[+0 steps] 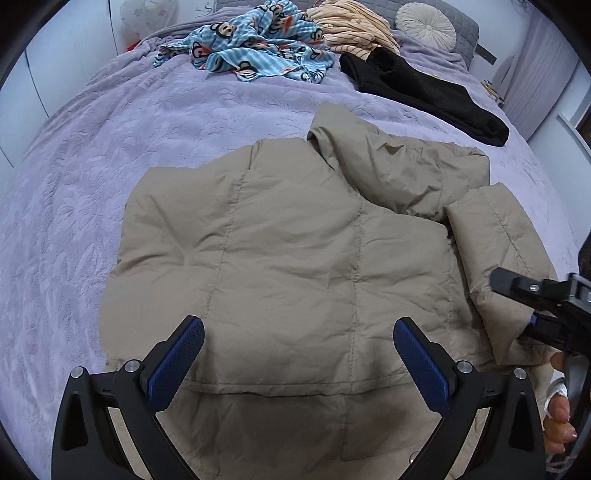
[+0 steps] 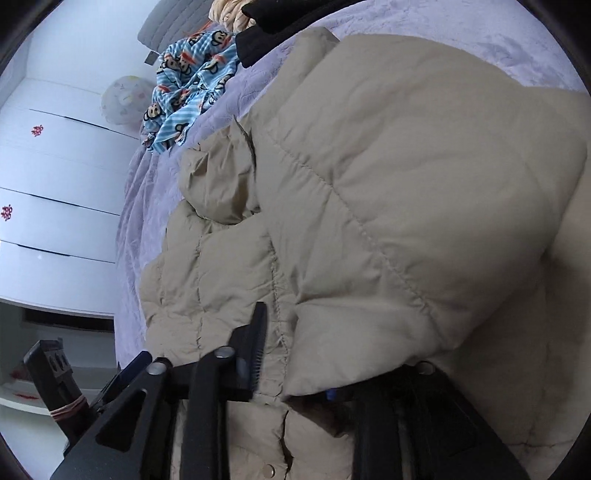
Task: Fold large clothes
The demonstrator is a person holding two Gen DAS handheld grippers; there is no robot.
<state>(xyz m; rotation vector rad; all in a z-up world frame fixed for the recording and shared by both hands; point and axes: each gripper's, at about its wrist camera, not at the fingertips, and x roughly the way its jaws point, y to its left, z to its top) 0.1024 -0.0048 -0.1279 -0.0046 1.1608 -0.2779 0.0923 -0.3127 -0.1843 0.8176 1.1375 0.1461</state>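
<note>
Left wrist view. Lilac bedspread [image 1: 110, 177]: broad bare stretch left of and beyond the jacket; the far end is crowded by a blue monkey-print garment [image 1: 258, 48], a cream striped garment [image 1: 351, 26], a black garment [image 1: 424, 92] and a round cushion [image 1: 424, 24]. Beige quilted puffer jacket [image 1: 288, 258]: spread flat mid-bed, its near hem at the bed's near edge, one sleeve [image 1: 491, 258] folded in over the right side, collar area rumpled. Left gripper [image 1: 298, 354]: jaws wide apart, hovering over the hem, nothing between the blue pads. Right gripper [image 1: 532, 306]: enters from the right edge at the sleeve's end.

Right wrist view. Jacket [image 2: 369, 221] fills most of the frame; the puffy sleeve [image 2: 406, 184] lies between the open fingers, and whether the pads touch it cannot be told. White cabinet fronts [image 2: 55, 184] stand past the bed's far side.
</note>
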